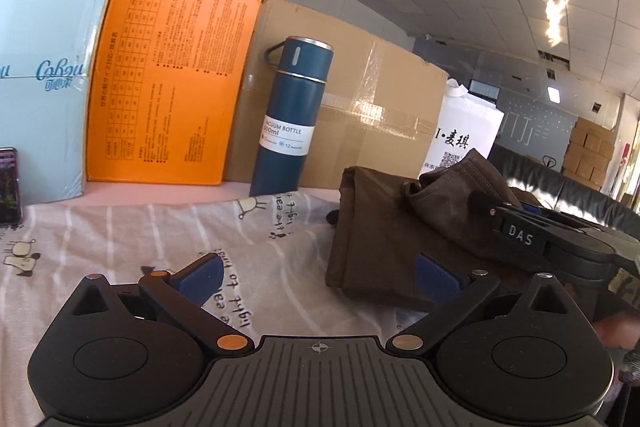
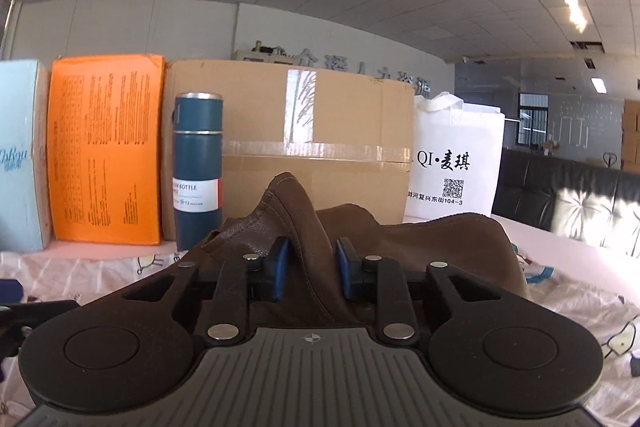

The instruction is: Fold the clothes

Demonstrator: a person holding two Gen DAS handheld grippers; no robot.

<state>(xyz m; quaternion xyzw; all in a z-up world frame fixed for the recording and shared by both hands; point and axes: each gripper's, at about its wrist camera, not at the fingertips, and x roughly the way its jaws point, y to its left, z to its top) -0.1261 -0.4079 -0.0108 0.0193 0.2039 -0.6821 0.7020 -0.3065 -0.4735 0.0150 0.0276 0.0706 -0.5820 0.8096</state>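
A brown garment [image 1: 380,227] lies partly folded on the bedsheet with cartoon prints [image 1: 160,227]. In the right wrist view, my right gripper [image 2: 313,267] is shut on a raised ridge of the brown garment [image 2: 296,211], which bunches up between the blue pads [image 2: 280,267]. The left wrist view shows that right gripper [image 1: 492,207] coming in from the right and lifting a fold. My left gripper [image 1: 318,279] stands open low over the sheet. Its right pad [image 1: 436,283] is at the garment's near left edge, and nothing is gripped.
Along the back stand a pale blue pack [image 1: 40,67], an orange box [image 1: 168,87], a blue vacuum bottle [image 1: 288,119], a taped cardboard box [image 1: 360,115] and a white tote bag [image 2: 456,163]. A phone [image 1: 8,187] leans at far left. A black sofa [image 2: 560,195] is beyond.
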